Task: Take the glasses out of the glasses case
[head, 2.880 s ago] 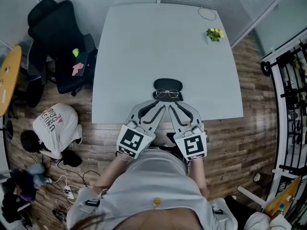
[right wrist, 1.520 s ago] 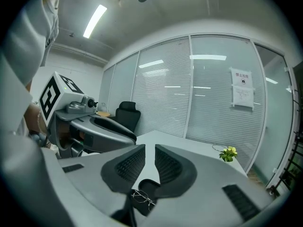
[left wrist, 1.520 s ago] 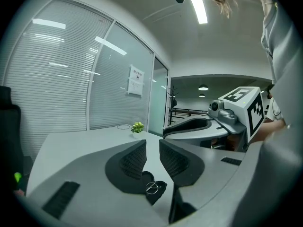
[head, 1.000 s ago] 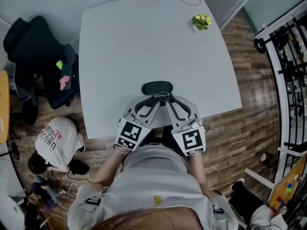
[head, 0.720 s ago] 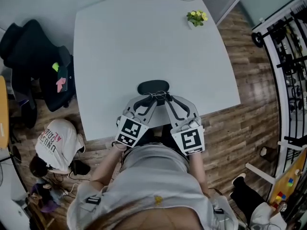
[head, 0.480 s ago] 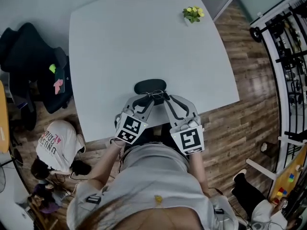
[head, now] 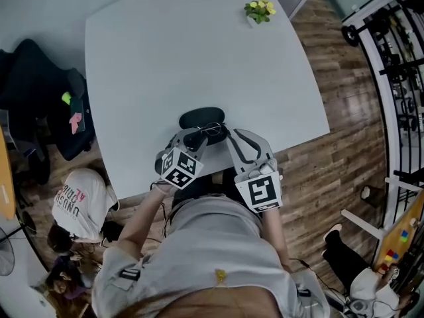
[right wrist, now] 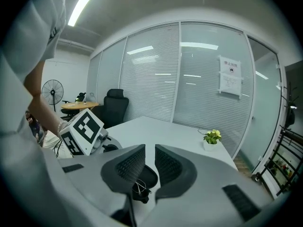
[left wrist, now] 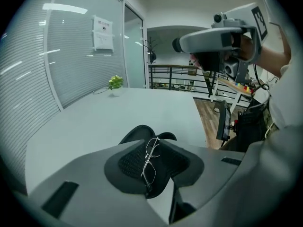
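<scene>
The black glasses case (head: 201,117) lies near the table's front edge. Thin wire-framed glasses (head: 213,130) sit just in front of it, between the tips of both grippers. My left gripper (head: 203,135) is rolled onto its side and shut on the glasses (left wrist: 148,161), which stand edge-on between its pads, with the case (left wrist: 140,132) right behind. My right gripper (head: 225,135) is close beside it, its jaws a narrow gap apart with nothing between them. Through that gap the glasses (right wrist: 137,187) and the case (right wrist: 147,176) show below the right gripper (right wrist: 144,162).
The grey table (head: 199,52) has a small potted plant (head: 257,9) at its far right corner. A black office chair (head: 36,88) stands to the left. A person (head: 79,204) crouches on the wood floor by the table's near left corner. A metal rack (head: 397,78) runs along the right.
My left gripper has rolled onto its side, its marker cube now tilted, and is shut on the glasses. The right gripper has stayed beside it. The head view has drifted.
</scene>
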Available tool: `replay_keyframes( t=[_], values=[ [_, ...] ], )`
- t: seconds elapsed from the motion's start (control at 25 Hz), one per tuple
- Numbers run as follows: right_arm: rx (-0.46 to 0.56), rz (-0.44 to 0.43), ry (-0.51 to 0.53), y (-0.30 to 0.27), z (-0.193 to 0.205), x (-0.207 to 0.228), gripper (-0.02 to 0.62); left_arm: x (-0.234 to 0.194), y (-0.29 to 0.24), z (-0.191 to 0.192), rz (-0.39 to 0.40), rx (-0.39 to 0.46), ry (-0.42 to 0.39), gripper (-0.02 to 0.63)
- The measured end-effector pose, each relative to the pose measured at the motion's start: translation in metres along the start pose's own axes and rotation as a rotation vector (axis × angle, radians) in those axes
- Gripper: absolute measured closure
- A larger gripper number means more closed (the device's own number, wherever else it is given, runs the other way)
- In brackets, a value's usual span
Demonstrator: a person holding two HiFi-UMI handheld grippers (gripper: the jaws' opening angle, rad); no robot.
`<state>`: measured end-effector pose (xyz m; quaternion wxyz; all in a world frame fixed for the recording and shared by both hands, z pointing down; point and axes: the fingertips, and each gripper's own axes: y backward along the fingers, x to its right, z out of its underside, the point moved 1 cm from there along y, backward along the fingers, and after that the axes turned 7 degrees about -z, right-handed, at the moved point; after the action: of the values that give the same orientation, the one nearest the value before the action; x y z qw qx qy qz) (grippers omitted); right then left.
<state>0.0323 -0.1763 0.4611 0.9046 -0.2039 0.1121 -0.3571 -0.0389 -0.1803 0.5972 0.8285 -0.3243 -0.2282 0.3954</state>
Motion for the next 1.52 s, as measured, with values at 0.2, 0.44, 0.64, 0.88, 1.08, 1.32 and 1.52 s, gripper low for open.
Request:
replay_keyframes(
  t=[0.2,0.44,0.64,0.88,1.08,1.32,1.52],
  values=[
    [-0.022,0.013,-0.006,0.0,0.005,0.008,0.526,0.004,-0.02,0.015,0.025,-0.082,-0.084,0.509],
    [-0.052,0.025,-0.016,0.001,0.013,0.011,0.526,0.005,-0.039,0.031,0.026,-0.16,-0.204,0.509],
    [-0.066,0.036,-0.023,0.004,0.017,0.016,0.526,0.007,-0.055,0.042,0.036,-0.234,-0.329,0.509],
    [-0.076,0.042,-0.033,0.005,0.022,0.022,0.526,0.01,-0.069,0.051,0.052,-0.277,-0.367,0.509],
    [-0.077,0.042,-0.034,0.003,0.024,0.024,0.526,0.011,-0.074,0.051,0.055,-0.293,-0.398,0.532],
    [-0.073,0.039,-0.026,0.004,0.022,0.022,0.526,0.01,-0.07,0.049,0.063,-0.301,-0.371,0.545],
    [-0.064,0.039,-0.014,0.005,0.021,0.02,0.526,0.01,-0.062,0.042,0.061,-0.292,-0.378,0.546]
  ],
)
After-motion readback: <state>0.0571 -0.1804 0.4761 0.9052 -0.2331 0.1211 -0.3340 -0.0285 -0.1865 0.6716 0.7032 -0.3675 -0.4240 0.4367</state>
